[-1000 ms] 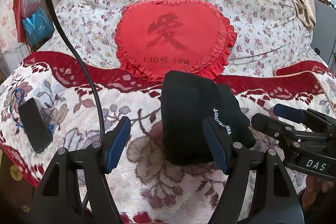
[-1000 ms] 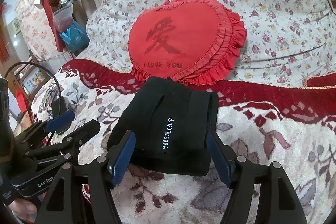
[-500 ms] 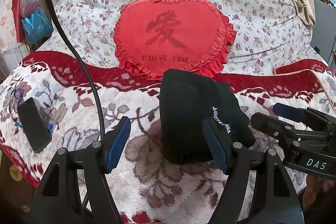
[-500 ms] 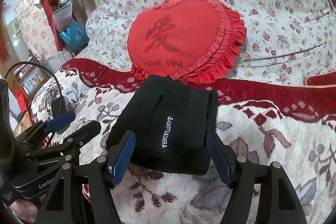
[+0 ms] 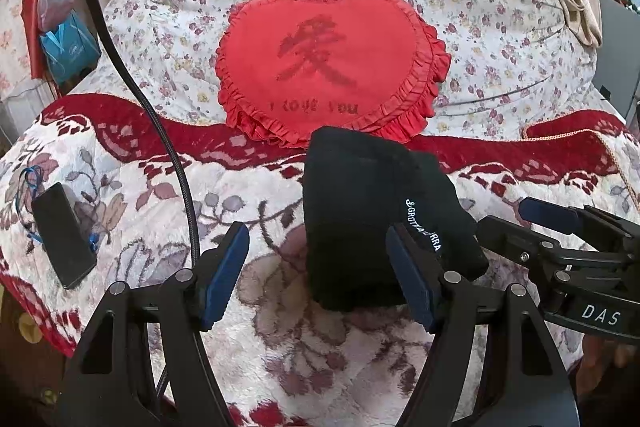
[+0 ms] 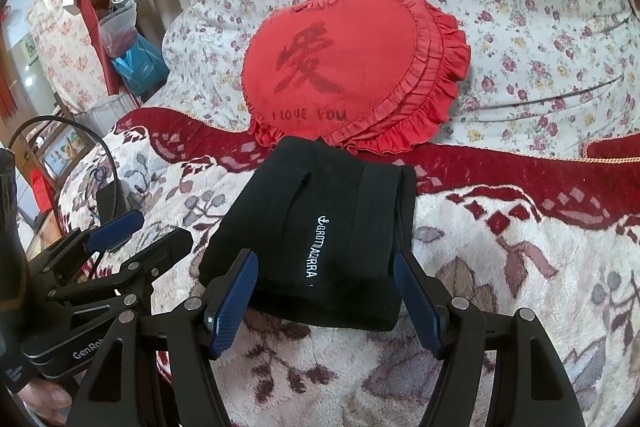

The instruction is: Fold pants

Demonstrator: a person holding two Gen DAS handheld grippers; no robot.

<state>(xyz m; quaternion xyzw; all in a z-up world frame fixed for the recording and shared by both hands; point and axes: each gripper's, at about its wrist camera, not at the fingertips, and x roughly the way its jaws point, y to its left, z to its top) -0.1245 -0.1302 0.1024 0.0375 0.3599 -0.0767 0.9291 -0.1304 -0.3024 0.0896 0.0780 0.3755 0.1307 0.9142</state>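
The black pants (image 5: 360, 215) lie folded into a compact block on the flowered blanket, with white lettering on one side; they also show in the right wrist view (image 6: 320, 239). My left gripper (image 5: 316, 267) is open and empty, its right finger just at the block's near edge. My right gripper (image 6: 326, 291) is open and empty, with the block's near edge between its fingers, not gripped. The right gripper shows in the left wrist view (image 5: 532, 223), and the left gripper shows in the right wrist view (image 6: 136, 231).
A red heart-shaped cushion (image 5: 332, 67) leans on a flowered pillow (image 5: 480, 7) just behind the pants. A black phone (image 5: 64, 235) lies on the blanket at the left. A black cable (image 5: 160, 123) runs across the left side. Bags (image 6: 136, 63) hang beyond the bed's left edge.
Both grippers have drawn back slightly from the folded pants. The pants have not moved.
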